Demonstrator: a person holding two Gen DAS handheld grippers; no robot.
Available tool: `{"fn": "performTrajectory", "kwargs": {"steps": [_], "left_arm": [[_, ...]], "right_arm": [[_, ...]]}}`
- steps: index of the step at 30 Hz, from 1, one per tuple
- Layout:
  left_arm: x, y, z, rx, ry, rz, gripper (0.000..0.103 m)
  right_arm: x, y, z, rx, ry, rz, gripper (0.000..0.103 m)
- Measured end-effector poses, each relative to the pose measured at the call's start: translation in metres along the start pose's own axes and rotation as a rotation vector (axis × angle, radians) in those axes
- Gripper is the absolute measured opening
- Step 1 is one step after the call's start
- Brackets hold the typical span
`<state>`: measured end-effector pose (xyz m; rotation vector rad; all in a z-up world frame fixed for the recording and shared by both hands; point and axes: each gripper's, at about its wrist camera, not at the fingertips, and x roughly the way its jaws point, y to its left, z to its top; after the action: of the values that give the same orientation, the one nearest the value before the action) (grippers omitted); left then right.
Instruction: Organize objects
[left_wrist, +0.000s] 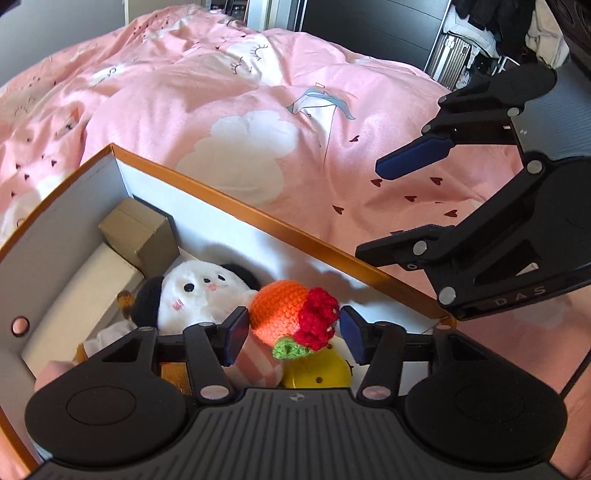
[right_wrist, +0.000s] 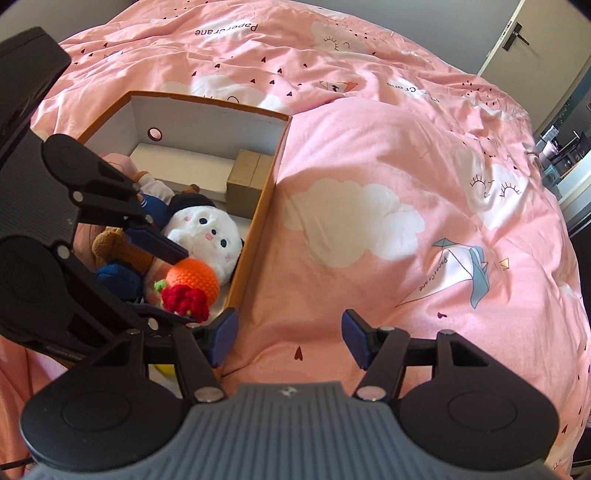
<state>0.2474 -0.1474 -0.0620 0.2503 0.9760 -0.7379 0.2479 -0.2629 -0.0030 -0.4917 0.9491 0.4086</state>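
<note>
Left wrist view: the left claw (left_wrist: 293, 334) hangs spread over the orange box (left_wrist: 258, 214), the crocheted orange toy (left_wrist: 291, 317) between its pads, contact unclear. The toy lies in the box beside the white plush (left_wrist: 201, 291).

Right wrist view: the right claw (right_wrist: 290, 338) hangs spread over the pink bed cover (right_wrist: 369, 155), just outside the box's (right_wrist: 264, 206) wall, holding nothing.

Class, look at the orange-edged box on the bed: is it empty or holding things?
Holding things. The box contains a white plush, an orange crochet toy, a brown cardboard box and other soft toys.
</note>
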Motion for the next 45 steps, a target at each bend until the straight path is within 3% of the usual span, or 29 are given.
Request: {"fn": "performTrajectory", "kwargs": {"steps": [4,14,27,37,40,45], "left_arm": [[-0.003,-0.001,-0.003,0.002,-0.029,0.024,0.073],[-0.044,-0.002,-0.016,-0.044,-0.067,0.076,0.073],[-0.127,-0.022,-0.063,-0.275,-0.258,0.293,0.073],[-0.182,-0.026,-0.105,-0.438,-0.401,0.456,0.073],[-0.193,-0.027,-0.121,-0.446,-0.457,0.536,0.085],[-0.2,-0.027,-0.142,-0.464,-0.486,0.622,0.093]], "right_arm": [[-0.002,0.0,-0.002,0.003,-0.003,-0.005,0.064],[-0.016,0.005,-0.007,0.027,-0.049,0.014,0.062],[-0.067,0.055,-0.006,-0.023,-0.183,0.142,0.063],[-0.097,0.096,-0.024,0.12,-0.34,0.204,0.069],[-0.103,0.107,-0.032,0.174,-0.394,0.19,0.075],[-0.105,0.129,-0.049,0.214,-0.445,0.151,0.082]]}}
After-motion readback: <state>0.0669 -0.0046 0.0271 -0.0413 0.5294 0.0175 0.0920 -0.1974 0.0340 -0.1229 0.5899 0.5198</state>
